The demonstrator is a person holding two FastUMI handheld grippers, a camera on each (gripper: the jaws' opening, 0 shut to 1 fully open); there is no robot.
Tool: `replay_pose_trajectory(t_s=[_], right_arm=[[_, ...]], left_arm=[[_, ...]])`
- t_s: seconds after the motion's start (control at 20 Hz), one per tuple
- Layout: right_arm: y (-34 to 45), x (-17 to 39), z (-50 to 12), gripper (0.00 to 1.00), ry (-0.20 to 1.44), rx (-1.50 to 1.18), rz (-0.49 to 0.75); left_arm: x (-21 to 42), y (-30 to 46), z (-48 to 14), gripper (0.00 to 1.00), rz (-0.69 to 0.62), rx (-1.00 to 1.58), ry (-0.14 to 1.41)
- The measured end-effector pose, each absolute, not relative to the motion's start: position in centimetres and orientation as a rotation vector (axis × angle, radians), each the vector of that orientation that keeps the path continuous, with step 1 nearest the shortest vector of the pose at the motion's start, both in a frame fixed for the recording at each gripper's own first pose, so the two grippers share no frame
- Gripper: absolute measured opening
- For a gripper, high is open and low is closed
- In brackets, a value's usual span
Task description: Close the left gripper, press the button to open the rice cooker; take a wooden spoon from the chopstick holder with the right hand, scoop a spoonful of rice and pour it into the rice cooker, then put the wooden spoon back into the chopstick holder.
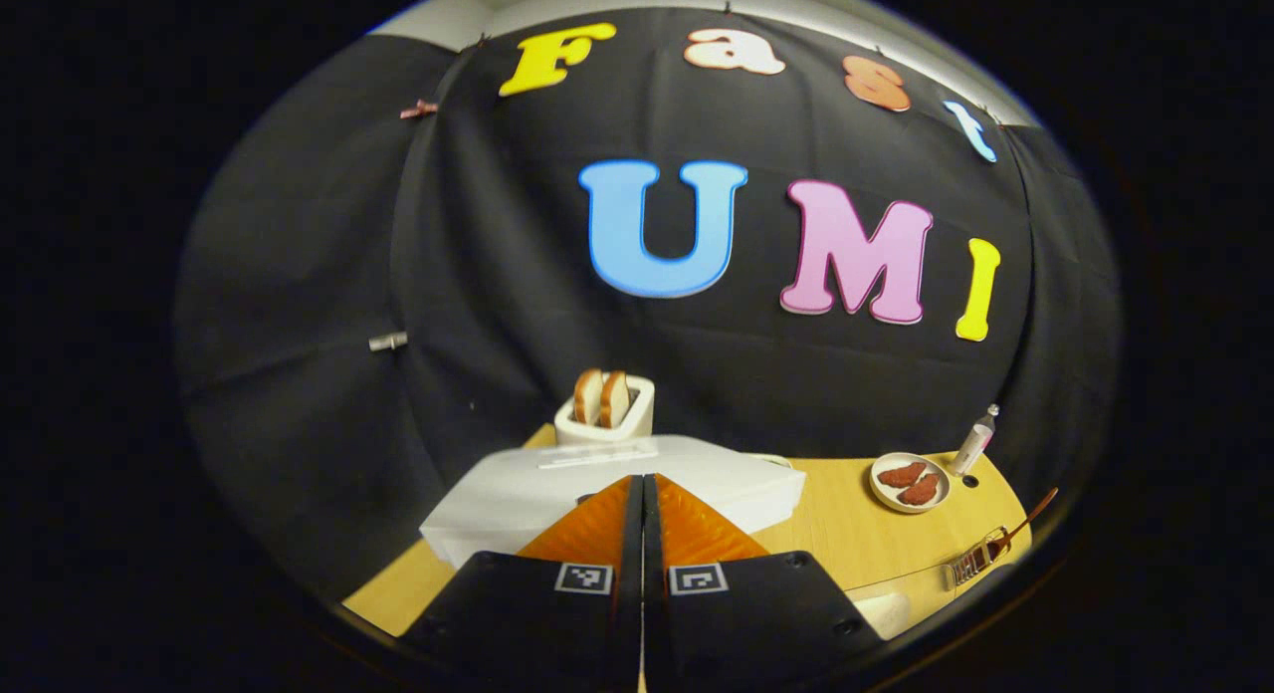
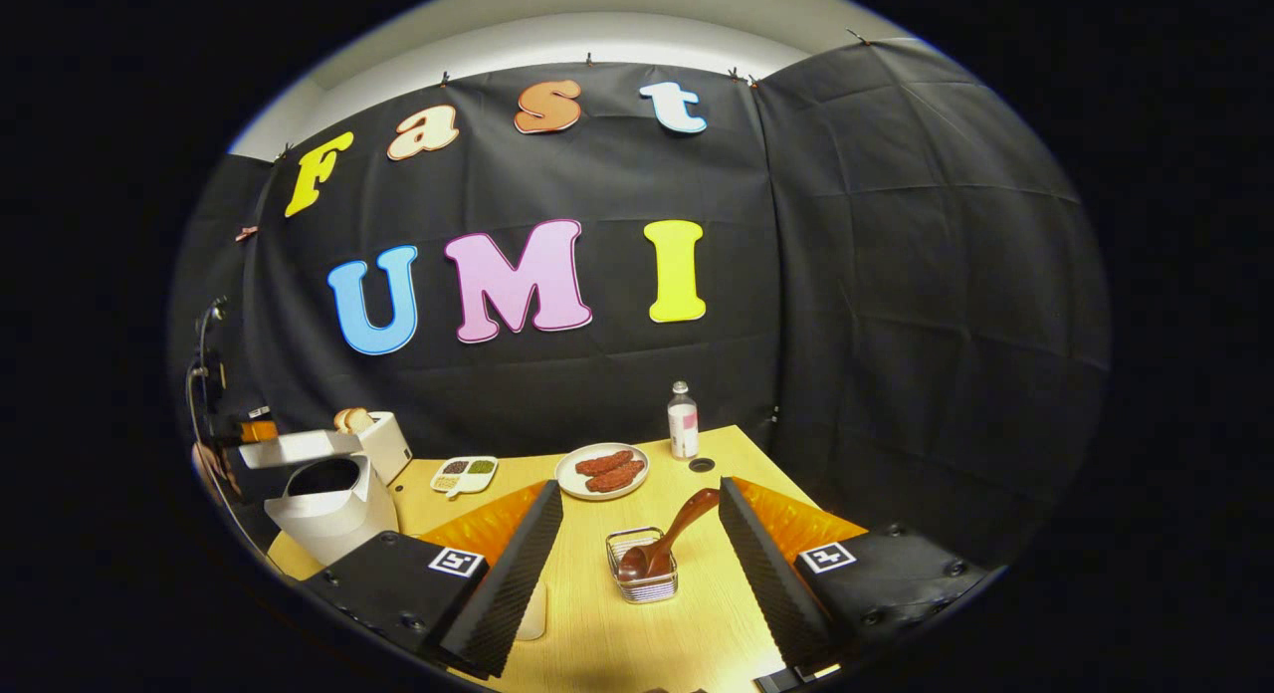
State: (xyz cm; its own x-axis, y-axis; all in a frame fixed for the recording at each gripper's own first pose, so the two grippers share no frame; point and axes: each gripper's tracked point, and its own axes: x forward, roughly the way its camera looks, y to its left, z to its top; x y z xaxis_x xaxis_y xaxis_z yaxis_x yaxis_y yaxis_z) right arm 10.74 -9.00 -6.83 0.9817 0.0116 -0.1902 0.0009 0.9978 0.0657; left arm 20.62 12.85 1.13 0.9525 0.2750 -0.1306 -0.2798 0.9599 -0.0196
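My left gripper (image 1: 642, 482) is shut with nothing between its fingers, and its tips rest over the white lid (image 1: 557, 494) of the rice cooker. The right gripper view shows the rice cooker (image 2: 323, 519) at far left. Its lid (image 2: 297, 447) is raised and the dark inside is showing. The wooden spoon (image 2: 682, 524) leans in the wire chopstick holder (image 2: 644, 577) on the table. My right gripper (image 2: 639, 489) is open above and around the holder, not touching the spoon. A small divided dish of grains (image 2: 464, 473) lies beside the cooker.
A toaster (image 1: 604, 419) with bread slices stands behind the cooker. A plate of red meat pieces (image 2: 602, 470) and a small bottle (image 2: 682, 421) sit at the back of the wooden table (image 2: 597, 623). A white object (image 2: 532, 610) lies near the front edge.
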Motion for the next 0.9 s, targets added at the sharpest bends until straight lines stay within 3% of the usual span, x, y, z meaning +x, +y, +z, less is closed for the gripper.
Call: replay_pose_trajectory(t_s=[0.2,0.55,0.7,0.9], right_arm=[[-9.4,11.7,-7.8,0.98,0.217,0.085,-0.001],[-9.7,15.1,-11.2,0.98,0.293,0.111,0.025],[-10.9,17.0,-13.2,0.99,0.345,0.131,0.008],[-12.2,18.7,-15.8,0.98,0.4,0.142,-0.002]], left_arm=[[17.4,8.2,4.4,0.08,0.225,-0.007,0.038],[12.7,2.5,2.5,0.14,0.154,0.009,0.096],[11.8,-0.1,2.3,0.67,0.117,-0.005,0.095],[11.2,-1.5,1.5,0.98,0.143,-0.035,0.114]])
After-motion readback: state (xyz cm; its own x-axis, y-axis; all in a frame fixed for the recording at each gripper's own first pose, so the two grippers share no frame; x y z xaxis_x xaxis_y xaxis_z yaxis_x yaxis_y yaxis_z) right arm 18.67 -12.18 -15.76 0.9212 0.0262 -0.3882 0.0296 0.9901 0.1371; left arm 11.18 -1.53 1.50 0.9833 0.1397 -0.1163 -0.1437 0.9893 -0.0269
